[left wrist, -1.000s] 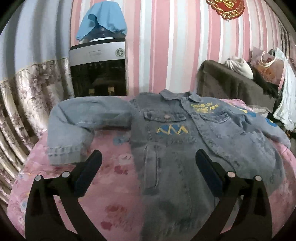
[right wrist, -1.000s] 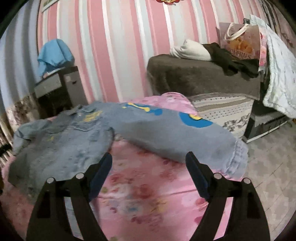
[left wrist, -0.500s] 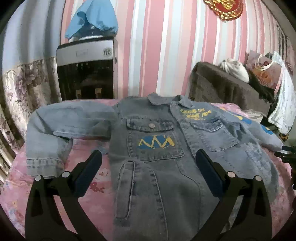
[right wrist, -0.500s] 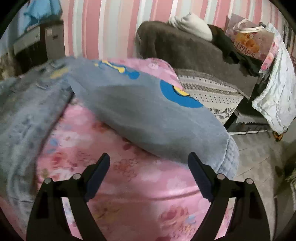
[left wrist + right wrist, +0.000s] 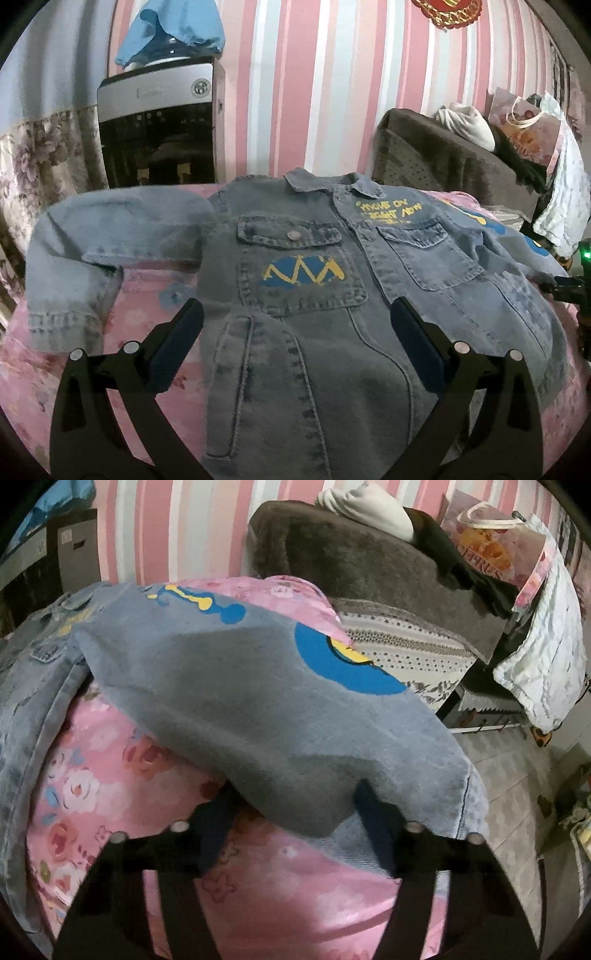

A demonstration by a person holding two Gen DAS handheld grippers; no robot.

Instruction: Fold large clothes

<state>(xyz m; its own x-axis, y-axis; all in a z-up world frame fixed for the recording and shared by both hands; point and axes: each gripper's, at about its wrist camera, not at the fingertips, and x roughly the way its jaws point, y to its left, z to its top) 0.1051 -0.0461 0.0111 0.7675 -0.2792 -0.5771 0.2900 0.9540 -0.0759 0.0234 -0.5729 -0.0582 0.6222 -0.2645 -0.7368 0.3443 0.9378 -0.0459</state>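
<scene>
The faded blue denim jacket [image 5: 332, 295] is lying front-up on the pink floral bedcover [image 5: 122, 786], its sleeve cuff [image 5: 369, 794] now between the right gripper [image 5: 295, 812] jaws, which have just been closing onto it; a sleeve fold seems imminent. The left gripper [image 5: 295, 332] is hovering wide open, empty, just short of the hem.

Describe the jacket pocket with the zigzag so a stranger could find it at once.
On the pink floral bedspread lies a denim jacket, front up, collar toward the striped wall. The chest pocket is in front of the open left gripper. Unlike the plain neighbouring pocket, it bears a yellow zigzag on blue.
</scene>
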